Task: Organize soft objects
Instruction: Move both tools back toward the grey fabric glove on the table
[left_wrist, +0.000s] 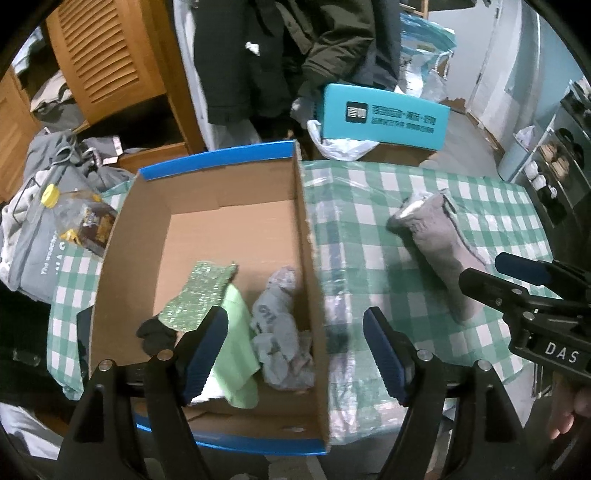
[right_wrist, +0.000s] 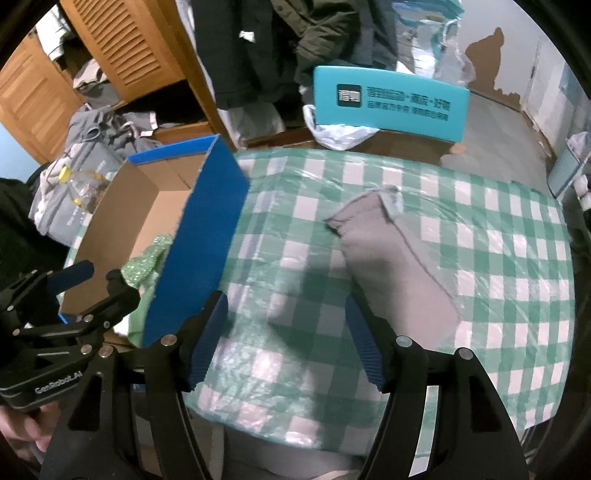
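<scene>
An open cardboard box (left_wrist: 155, 206) with blue outer walls stands on the left of the green checked tablecloth (left_wrist: 369, 199). Inside it lie a green glittery cloth (left_wrist: 201, 293), a pale green cloth (left_wrist: 236, 350), a grey sock (left_wrist: 277, 325) and a black item (left_wrist: 155, 334). A grey fabric pouch (left_wrist: 439, 251) lies on the cloth to the right of the box. My left gripper (left_wrist: 295, 350) hangs open over the box's right wall, nothing between its pads. My right gripper (right_wrist: 286, 339) is open above bare cloth, its right finger beside the grey pouch (right_wrist: 399, 266).
A turquoise box (left_wrist: 384, 114) and a white plastic bag (left_wrist: 340, 146) sit behind the table. Dark coats hang at the back. Grey clothes and a plastic bottle (left_wrist: 79, 218) crowd the left side next to wooden louvred doors (left_wrist: 99, 55). Shelving stands at the right.
</scene>
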